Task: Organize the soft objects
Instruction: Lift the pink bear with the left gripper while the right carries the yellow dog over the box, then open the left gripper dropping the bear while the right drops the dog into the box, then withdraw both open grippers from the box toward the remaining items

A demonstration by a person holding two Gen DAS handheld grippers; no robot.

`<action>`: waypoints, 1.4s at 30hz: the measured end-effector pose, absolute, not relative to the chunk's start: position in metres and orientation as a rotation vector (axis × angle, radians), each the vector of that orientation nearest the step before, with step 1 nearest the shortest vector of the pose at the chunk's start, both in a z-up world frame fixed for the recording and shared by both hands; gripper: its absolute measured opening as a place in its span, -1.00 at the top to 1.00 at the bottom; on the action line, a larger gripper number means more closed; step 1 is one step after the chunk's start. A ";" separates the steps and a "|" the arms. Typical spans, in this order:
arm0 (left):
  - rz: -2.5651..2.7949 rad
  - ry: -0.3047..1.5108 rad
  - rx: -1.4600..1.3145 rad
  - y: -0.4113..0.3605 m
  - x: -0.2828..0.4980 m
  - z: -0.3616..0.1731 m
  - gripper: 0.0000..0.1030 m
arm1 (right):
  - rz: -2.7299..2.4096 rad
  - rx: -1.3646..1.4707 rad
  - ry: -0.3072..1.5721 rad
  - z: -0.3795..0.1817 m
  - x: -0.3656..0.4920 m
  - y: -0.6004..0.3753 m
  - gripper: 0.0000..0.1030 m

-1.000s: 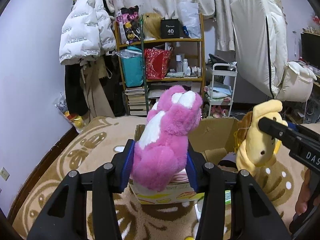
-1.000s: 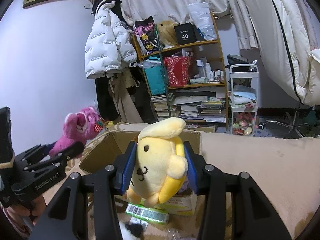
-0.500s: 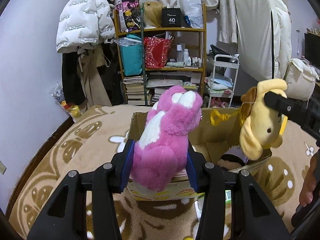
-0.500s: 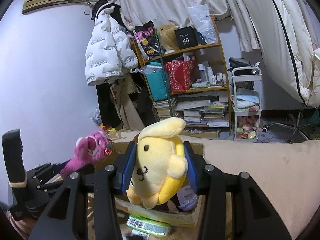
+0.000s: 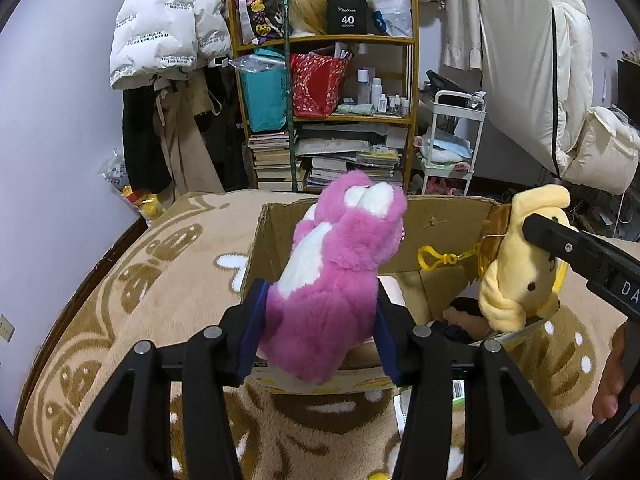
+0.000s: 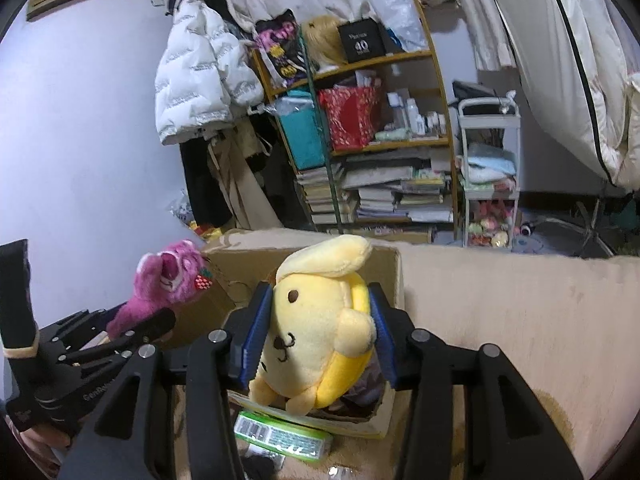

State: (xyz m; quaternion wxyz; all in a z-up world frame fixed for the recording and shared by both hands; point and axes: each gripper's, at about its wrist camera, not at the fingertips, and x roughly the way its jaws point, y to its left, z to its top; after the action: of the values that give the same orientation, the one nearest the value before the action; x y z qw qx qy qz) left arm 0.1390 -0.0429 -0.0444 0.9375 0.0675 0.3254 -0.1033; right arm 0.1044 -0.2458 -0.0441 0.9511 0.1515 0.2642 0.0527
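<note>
Left gripper (image 5: 318, 338) pinches fluffy pink plush bear (image 5: 336, 276), jaws easing apart; right gripper (image 6: 318, 338) likewise on smooth rounded yellow plush dog (image 6: 320, 320), over open cardboard box (image 5: 440, 216).

A cluttered wooden shelf (image 5: 320, 116) stands against the pale wall (image 5: 52, 128), beside hanging coats (image 5: 160, 40).

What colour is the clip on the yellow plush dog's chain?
Yellow, like the yellow plush dog; its plastic clip shows best in the left wrist view.

A lived-in bedroom at home: patterned bedspread (image 5: 168, 280), white puffer jacket (image 5: 160, 36) hung up, cluttered wooden bookshelf (image 5: 352, 120).
</note>
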 end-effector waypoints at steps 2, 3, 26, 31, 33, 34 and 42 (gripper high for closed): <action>-0.200 0.671 0.136 -0.042 0.141 -0.046 0.02 | 0.105 0.330 0.549 -0.048 0.106 -0.250 -0.02; -0.198 0.672 0.136 -0.041 0.141 -0.046 0.02 | 0.105 0.337 0.555 -0.050 0.107 -0.251 -0.04; -0.130 0.662 0.115 -0.025 0.117 -0.040 -0.70 | 0.131 0.328 0.565 -0.045 0.087 -0.246 -0.47; -0.106 0.649 0.106 -0.020 0.106 -0.031 -0.84 | 0.137 0.316 0.544 -0.038 0.074 -0.244 -0.71; -0.108 0.643 0.098 -0.018 0.102 -0.028 -0.87 | 0.143 0.314 0.540 -0.035 0.070 -0.243 -0.77; -0.109 0.642 0.095 -0.017 0.099 -0.027 -0.87 | 0.144 0.314 0.537 -0.034 0.068 -0.243 -0.79; -0.144 0.637 0.106 -0.016 0.074 -0.015 -0.91 | 0.134 0.287 0.526 -0.021 0.044 -0.234 -0.99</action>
State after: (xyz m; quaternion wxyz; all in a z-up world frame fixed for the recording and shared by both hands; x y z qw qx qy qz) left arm 0.0745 -0.0162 -0.0154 0.9458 0.0521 0.3126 -0.0709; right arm 0.0444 -0.2342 -0.0209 0.9532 0.1414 0.2591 0.0657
